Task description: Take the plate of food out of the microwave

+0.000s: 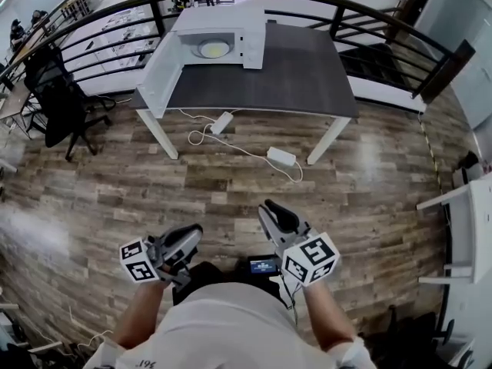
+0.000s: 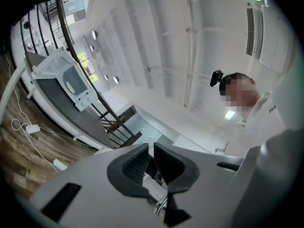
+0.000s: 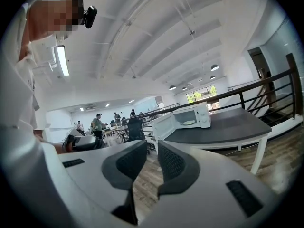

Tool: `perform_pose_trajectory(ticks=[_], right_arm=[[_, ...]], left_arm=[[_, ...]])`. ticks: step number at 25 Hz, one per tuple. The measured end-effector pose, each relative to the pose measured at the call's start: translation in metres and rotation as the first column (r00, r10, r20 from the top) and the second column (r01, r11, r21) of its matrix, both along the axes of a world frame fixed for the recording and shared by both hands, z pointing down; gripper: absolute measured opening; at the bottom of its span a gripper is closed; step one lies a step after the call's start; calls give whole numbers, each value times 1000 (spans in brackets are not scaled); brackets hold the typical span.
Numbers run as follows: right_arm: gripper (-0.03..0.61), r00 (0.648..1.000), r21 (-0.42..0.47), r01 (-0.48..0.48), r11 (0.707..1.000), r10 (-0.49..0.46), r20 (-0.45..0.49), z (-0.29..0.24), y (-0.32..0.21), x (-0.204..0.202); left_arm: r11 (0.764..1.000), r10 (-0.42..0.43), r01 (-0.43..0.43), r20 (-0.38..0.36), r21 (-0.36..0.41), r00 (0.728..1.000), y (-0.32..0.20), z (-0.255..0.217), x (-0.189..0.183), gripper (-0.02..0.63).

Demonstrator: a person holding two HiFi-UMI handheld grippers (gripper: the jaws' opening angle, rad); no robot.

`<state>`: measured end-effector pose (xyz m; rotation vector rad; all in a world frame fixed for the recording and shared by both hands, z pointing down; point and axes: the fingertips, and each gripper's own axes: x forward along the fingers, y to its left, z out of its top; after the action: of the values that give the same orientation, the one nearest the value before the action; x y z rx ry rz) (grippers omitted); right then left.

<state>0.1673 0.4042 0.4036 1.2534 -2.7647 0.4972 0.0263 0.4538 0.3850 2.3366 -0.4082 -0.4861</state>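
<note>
In the head view the plate (image 1: 214, 48) was seen at twelve o'clock inside the open microwave (image 1: 223, 20), well apart from the left gripper (image 1: 191, 235) and right gripper (image 1: 270, 208). In the left gripper view the left gripper (image 2: 151, 148) was seen closed and empty. In the right gripper view the right gripper (image 3: 152, 148) was seen narrowly parted and empty; the plate was judged stiff, breakable and slick, best taken by its near rim.
</note>
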Motion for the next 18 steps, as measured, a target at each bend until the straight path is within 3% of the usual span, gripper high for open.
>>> perform_pose_trajectory(ticks=[4, 8, 13, 18], right_arm=[[51, 999, -27, 25, 999, -26, -34, 14, -27, -12], [51, 997, -40, 34, 999, -36, -64, 23, -62, -28], [51, 997, -54, -7, 999, 3, -73, 26, -125, -46], [51, 996, -63, -53, 997, 48, -69, 22, -187, -73]], left_arm=[[1000, -15, 15, 62, 9, 998, -31, 13, -1, 38], [1000, 2, -2, 42, 17, 999, -76, 20, -8, 38], [998, 61, -61, 23, 20, 998, -143, 20, -19, 38], [997, 77, -79, 86, 18, 993, -214, 21, -43, 38]])
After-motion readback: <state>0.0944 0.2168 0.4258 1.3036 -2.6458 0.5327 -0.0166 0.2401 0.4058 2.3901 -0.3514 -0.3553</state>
